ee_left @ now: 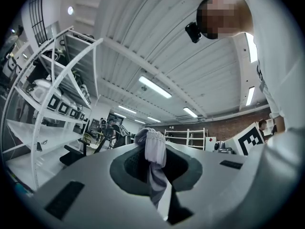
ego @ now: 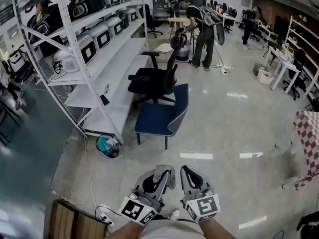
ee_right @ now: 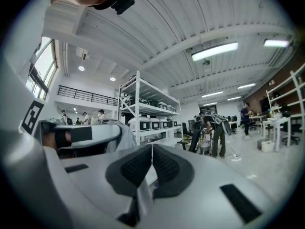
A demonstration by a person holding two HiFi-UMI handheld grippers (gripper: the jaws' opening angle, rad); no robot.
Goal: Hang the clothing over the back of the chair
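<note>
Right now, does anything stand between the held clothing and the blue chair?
Nothing visible does: bare floor lies between the clothing in the left gripper and the blue chair; the black office chair stands behind it.

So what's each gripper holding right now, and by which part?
Left gripper pinches a pale lilac-grey fabric garment by its bunched ribbed hem. Right gripper is shut, apparently on a thin edge of it.
</note>
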